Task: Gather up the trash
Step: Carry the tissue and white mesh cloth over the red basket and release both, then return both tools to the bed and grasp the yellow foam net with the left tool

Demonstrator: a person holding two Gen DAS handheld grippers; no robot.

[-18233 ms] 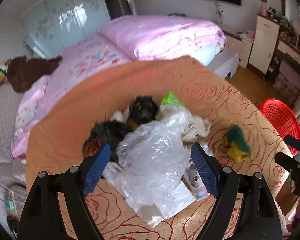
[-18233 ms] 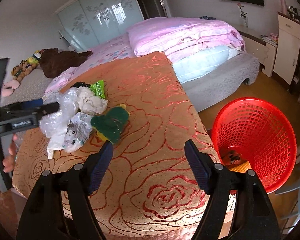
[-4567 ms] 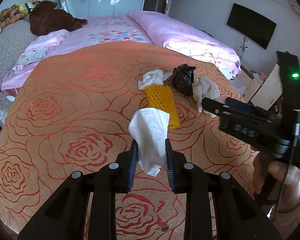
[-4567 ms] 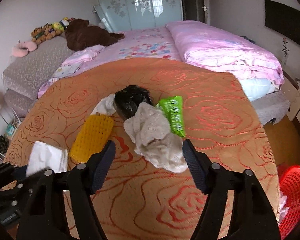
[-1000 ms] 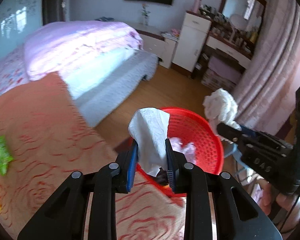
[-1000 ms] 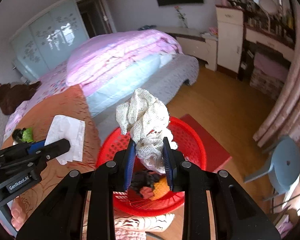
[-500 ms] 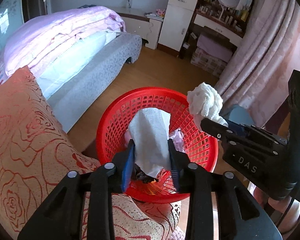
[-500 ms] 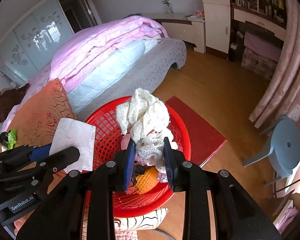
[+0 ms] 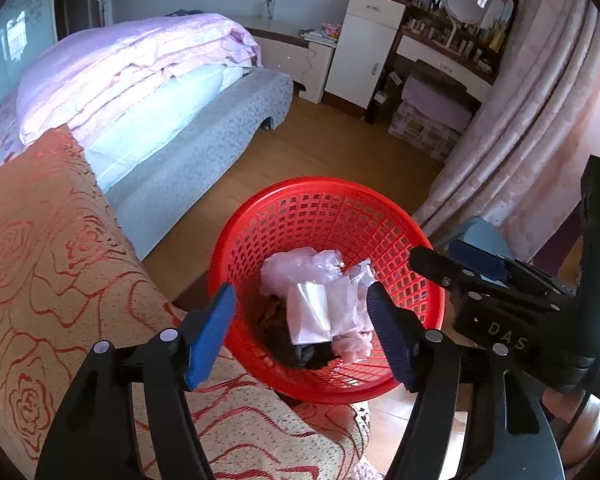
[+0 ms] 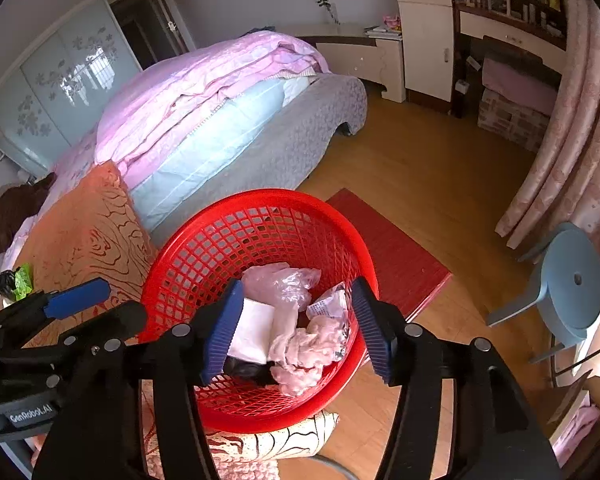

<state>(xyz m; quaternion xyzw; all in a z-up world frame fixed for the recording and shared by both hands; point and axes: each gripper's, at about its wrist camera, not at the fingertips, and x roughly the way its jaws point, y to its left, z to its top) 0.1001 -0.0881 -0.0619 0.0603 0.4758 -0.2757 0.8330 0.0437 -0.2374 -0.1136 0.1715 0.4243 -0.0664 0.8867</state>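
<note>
A red mesh basket [image 9: 320,184] [image 10: 260,196] stands on the floor beside the orange rose-patterned table [image 9: 40,260]. In it lie a white tissue [image 9: 312,312] [image 10: 252,332], a crumpled whitish net cloth [image 10: 312,340], clear plastic [image 10: 280,280] and dark trash. My left gripper [image 9: 300,300] hangs over the basket, its jaws opening with nothing between the pads. My right gripper [image 10: 297,292] hovers over the same basket, its jaws also opening and free of any object. A black bag [image 10: 6,280] and a green wrapper [image 10: 25,278] remain on the table.
A bed with pink bedding [image 9: 140,64] lies behind the table. A red mat [image 10: 388,256] lies on the wooden floor beside the basket, with a blue stool [image 10: 572,280] and pink curtains [image 9: 540,120] to the right. A white cabinet [image 9: 364,56] and a dresser stand at the back.
Both grippers sank toward the basket and opened. The white tissue dropped from the left one and the net cloth from the right one into the basket.
</note>
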